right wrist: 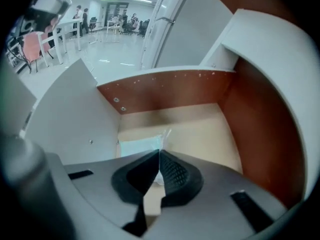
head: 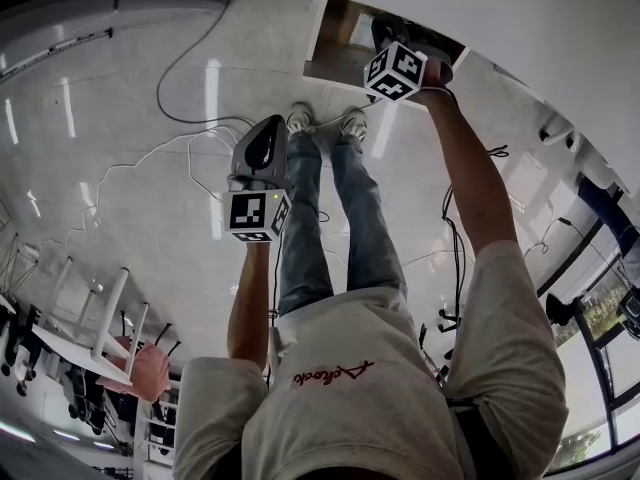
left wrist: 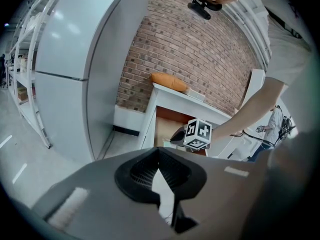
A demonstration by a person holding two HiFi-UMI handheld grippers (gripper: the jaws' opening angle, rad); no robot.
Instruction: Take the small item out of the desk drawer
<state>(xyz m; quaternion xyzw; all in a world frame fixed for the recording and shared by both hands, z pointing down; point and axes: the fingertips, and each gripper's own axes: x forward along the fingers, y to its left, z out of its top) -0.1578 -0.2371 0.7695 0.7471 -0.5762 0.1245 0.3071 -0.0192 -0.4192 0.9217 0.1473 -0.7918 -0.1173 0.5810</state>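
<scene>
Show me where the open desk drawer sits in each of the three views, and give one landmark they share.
Head view: drawer at top centre, beside the desk top.
Left gripper view: drawer just below centre, under the white desk top.
Right gripper view: drawer fills the picture, a packet on its floor.
Shared landmark: the right gripper reaching into the drawer, shut on the packet's edge.

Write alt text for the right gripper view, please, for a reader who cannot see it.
The right gripper is shut on the edge of a pale packet lying in the open drawer. The drawer has a tan floor and reddish-brown walls; a bright office shows beyond.
</scene>
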